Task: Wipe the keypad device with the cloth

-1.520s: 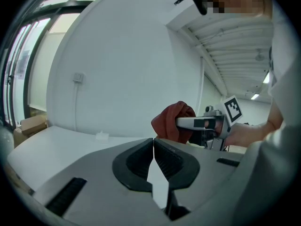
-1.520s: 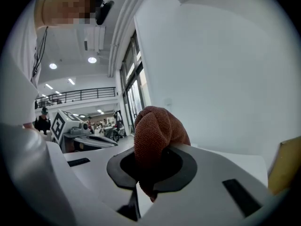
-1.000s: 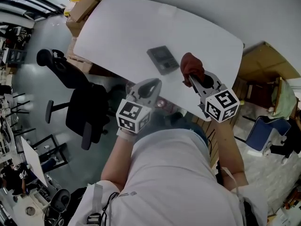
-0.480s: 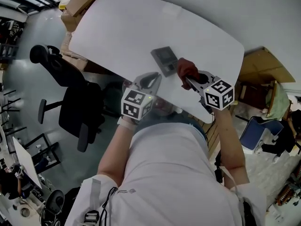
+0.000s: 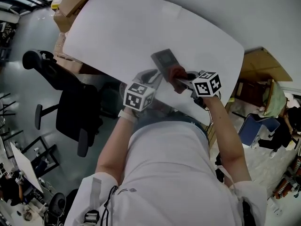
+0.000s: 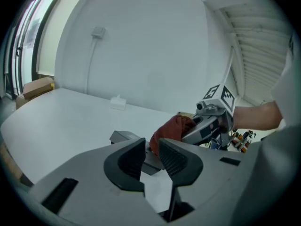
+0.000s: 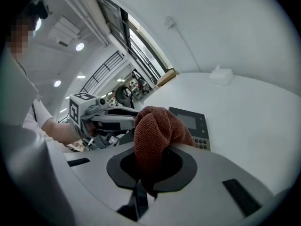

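A grey keypad device (image 5: pixel 164 59) lies near the front edge of the white table (image 5: pixel 122 27). A rust-red cloth (image 5: pixel 176 73) rests against the device's near right end, and my right gripper (image 5: pixel 184 82) is shut on it. In the right gripper view the cloth (image 7: pixel 153 131) bulges out of the jaws in front of the keypad device (image 7: pixel 193 124). My left gripper (image 5: pixel 153 77) sits just left of the device at the table edge. Its jaws are opening, and in the left gripper view nothing is between the fingers (image 6: pixel 136 149). The device (image 6: pixel 124 138) and cloth (image 6: pixel 169 128) lie just beyond them.
A small white box (image 6: pixel 117 102) sits at the table's far side by the wall. A black office chair (image 5: pixel 70 107) stands on the floor to the left, cardboard boxes (image 5: pixel 70 4) beyond it. A wooden cabinet (image 5: pixel 263 69) is at the right.
My right gripper has carried the cloth left onto the device's near end. The left gripper has moved up closer to the device.
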